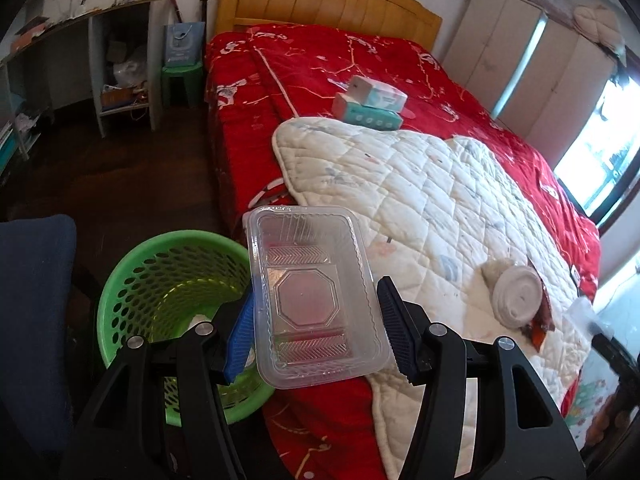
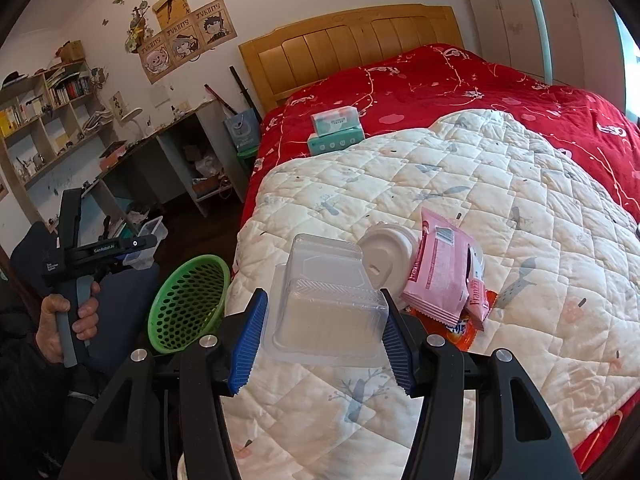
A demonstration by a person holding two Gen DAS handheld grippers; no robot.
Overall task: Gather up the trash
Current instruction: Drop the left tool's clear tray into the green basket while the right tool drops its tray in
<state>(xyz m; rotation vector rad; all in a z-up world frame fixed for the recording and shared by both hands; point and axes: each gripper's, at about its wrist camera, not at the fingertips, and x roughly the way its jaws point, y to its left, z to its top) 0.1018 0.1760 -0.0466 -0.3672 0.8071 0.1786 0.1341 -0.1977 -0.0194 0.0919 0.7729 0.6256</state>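
The left gripper (image 1: 318, 320) is closed partway on a clear plastic tray (image 1: 316, 300), its blue pads pressing the tray's two long sides; the tray hangs in the air just beside the green basket (image 1: 132, 280), over the edge of the bed and a little to the bed side of the basket's rim. The basket stands on the dark floor against the side of the red bedspread (image 1: 360, 64).

The right gripper (image 2: 322, 332) is likewise partly closed, clamped on a second clear plastic container (image 2: 328, 320) (a hinged clamshell sort, lid half up). It is held above the white quilt (image 2: 440, 184), well to the bed side of the basket (image 2: 188, 304).

More rubbish lies on the quilt, farther from the basket than that container: a white cup lid (image 2: 386, 256), a pink wrapper (image 2: 444, 272) touching it, and an orange packet (image 2: 464, 326) under the wrapper
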